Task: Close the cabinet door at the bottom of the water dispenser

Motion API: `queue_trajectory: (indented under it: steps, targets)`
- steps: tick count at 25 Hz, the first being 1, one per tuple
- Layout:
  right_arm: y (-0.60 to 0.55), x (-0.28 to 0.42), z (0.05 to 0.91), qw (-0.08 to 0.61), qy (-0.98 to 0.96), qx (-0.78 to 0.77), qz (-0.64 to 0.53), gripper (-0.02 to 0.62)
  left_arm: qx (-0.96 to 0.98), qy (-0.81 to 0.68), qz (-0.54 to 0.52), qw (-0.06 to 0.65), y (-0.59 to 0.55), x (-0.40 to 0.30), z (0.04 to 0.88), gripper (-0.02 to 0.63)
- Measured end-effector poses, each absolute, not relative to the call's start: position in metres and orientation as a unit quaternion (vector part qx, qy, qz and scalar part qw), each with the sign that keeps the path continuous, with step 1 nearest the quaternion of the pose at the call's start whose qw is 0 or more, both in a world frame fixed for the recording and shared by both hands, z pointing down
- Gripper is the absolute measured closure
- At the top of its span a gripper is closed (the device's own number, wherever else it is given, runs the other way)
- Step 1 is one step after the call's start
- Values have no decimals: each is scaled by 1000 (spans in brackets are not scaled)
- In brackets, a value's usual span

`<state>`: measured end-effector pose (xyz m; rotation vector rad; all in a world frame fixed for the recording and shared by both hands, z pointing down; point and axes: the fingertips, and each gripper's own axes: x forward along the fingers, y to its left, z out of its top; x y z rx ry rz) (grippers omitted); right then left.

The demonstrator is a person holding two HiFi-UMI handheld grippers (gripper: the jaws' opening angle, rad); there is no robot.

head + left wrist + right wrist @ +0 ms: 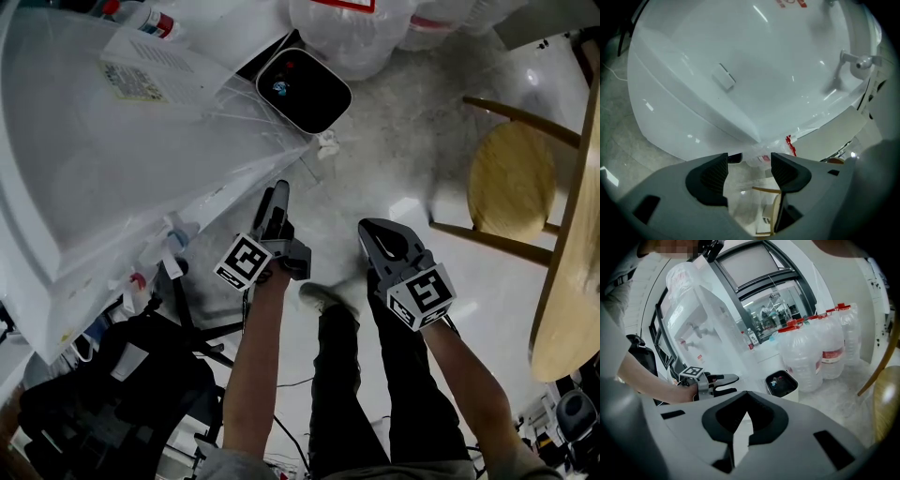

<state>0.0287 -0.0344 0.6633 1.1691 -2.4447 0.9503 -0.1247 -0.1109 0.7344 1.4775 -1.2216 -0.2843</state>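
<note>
The white water dispenser [112, 141] fills the left of the head view, seen from above. In the left gripper view its lower front panel, the cabinet door [740, 61], carries a small rectangular handle [724, 76], and a tap [855, 61] shows at the right. I cannot tell whether the door sits flush. My left gripper [278, 204] [749, 161] is open and empty, pointing at the dispenser's bottom corner, a short way off it. My right gripper [372, 236] [740, 416] is shut on nothing and hangs over the floor to the right. The left gripper [723, 383] also shows in the right gripper view.
A small white bin with a black inside [302, 89] stands on the floor beside the dispenser. Large water bottles [366, 33] stand behind it. A wooden chair [511, 178] and a wooden table edge [572, 262] are at the right. A black backpack [112, 394] lies at lower left.
</note>
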Motion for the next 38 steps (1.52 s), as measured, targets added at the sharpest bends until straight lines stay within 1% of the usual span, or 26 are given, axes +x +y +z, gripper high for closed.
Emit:
queue_trajectory:
  steps: [2, 3, 7, 13, 18, 26, 32, 38]
  targets:
    - [-34, 25, 658, 132, -845, 403, 327, 586, 644, -522, -88, 552, -98, -124, 729, 322]
    - [-33, 22, 656, 131, -846, 402, 326, 586, 652, -524, -71, 543, -92, -125, 725, 333]
    - [-32, 11, 644, 126, -851, 397, 321, 586, 685, -524, -29, 505, -71, -121, 701, 419]
    - [-27, -7, 618, 118, -858, 388, 315, 586, 722, -522, 20, 453, -49, -121, 661, 480]
    - [-25, -20, 589, 109, -866, 382, 305, 586, 738, -527, 44, 419, -42, -127, 627, 544]
    - [-21, -29, 537, 100, -872, 378, 295, 586, 770, -528, 84, 349, -30, -117, 552, 597]
    - [-28, -30, 486, 90, -877, 379, 280, 586, 782, -532, 87, 311, -29, -110, 490, 598]
    - [-30, -30, 433, 79, -884, 378, 265, 586, 799, -533, 111, 254, -29, -101, 432, 598]
